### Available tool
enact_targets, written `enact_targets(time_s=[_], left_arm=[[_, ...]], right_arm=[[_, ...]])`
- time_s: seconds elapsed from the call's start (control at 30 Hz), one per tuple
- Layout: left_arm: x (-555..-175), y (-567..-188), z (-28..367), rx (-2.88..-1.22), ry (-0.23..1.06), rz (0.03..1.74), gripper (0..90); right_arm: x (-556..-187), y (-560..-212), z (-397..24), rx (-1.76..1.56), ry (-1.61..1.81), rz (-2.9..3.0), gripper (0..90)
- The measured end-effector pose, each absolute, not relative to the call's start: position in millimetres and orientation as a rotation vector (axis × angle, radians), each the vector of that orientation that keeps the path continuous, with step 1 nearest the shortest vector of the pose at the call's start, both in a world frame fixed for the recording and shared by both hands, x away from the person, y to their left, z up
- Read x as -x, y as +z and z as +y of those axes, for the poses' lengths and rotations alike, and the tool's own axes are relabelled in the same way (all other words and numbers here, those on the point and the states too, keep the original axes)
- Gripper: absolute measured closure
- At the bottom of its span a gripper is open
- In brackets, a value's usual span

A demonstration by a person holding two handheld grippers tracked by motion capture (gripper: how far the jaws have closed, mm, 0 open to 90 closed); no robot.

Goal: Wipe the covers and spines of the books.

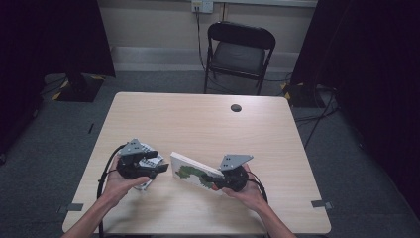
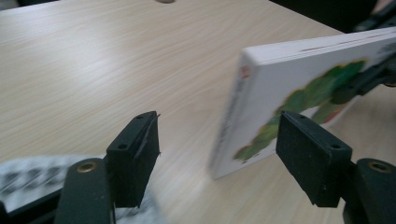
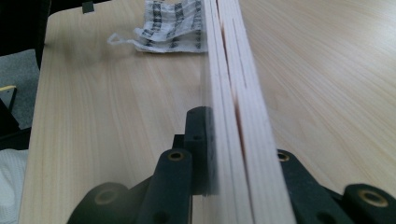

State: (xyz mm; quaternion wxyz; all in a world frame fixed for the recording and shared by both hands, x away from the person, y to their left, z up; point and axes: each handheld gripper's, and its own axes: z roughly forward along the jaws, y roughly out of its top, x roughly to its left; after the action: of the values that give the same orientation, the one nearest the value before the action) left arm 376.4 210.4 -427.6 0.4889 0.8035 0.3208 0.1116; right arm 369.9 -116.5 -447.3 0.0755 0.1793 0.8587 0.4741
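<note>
Book [image 1: 194,173] edge-on in clamped right tool [image 3: 224,186], cover hidden; left tool [image 2: 219,158] open, empty.

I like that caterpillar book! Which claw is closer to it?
Right. The right claw is clamped on the book, holding it tilted up. The left claw is open, a little way off beside it.

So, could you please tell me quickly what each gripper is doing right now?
Left gripper: open, nothing between its jaws.
Right gripper: shut on the board book, holding it on edge.
</note>
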Motion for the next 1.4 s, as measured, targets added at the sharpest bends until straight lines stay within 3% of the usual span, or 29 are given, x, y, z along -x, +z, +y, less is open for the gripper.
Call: enact_targets(time_s=[0.27, 0.47, 0.63, 0.77, 0.97, 1.4], left_arm=[[-376, -439, 180, -2.038, 0.238, 0.685, 27.0], [-375, -446, 180, -2.035, 0.256, 0.677, 26.2], [-373, -450, 176, -2.075, 0.249, 0.63, 30.1], [-371, -451, 180, -2.076, 0.273, 0.604, 40.6], [-369, -452, 180, -2.087, 0.266, 0.613, 39.1], [-372, -454, 185, -2.076, 0.22, 0.605, 43.5]], right_arm=[[-369, -447, -115, -0.532, 1.417, 2.573, 79.3], [-364, -445, -109, -0.469, 1.408, 2.589, 79.3], [-363, -445, -104, -0.444, 1.405, 2.598, 79.3], [-365, -446, -108, -0.484, 1.419, 2.598, 75.6], [-362, -442, -117, -0.541, 1.43, 2.567, 67.0], [-351, -451, -134, -0.621, 1.36, 2.597, 69.1]])
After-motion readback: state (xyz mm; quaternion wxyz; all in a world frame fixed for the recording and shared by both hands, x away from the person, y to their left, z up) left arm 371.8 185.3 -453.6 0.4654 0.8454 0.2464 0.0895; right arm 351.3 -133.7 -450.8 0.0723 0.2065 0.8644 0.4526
